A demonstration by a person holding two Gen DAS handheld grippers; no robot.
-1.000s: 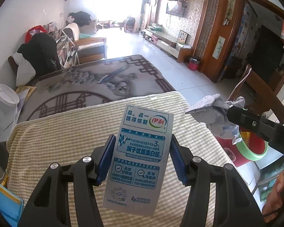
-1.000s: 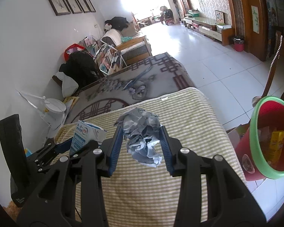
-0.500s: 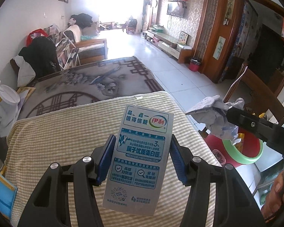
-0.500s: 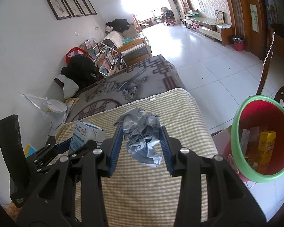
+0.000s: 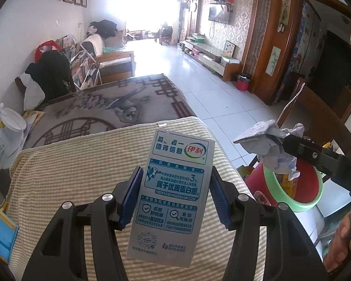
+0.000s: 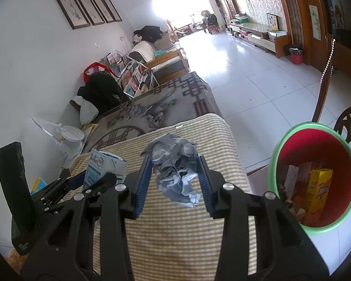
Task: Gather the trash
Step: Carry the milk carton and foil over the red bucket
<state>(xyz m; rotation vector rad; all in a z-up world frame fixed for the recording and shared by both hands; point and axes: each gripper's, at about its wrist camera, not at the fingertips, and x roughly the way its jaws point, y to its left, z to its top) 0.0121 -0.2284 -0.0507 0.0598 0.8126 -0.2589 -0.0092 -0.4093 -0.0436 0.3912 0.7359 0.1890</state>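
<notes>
Both loads have drifted rightward off the striped table [image 6: 175,234], nearing the red bin [image 6: 316,182].

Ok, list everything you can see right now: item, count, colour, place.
milk carton: 1, white and blue, in left tongs
crumpled paper: 1, grey-white, in right tongs
bin: 1, red with green rim, on the floor right of the table, trash inside
yellow carton: 1, inside bin
tablecloth: 1, yellow-striped, on the table
rug: 1, grey patterned, beyond the table
left tongs: black, blue pads
right tongs: black, blue pads
hand: 1, lower right, left view
</notes>
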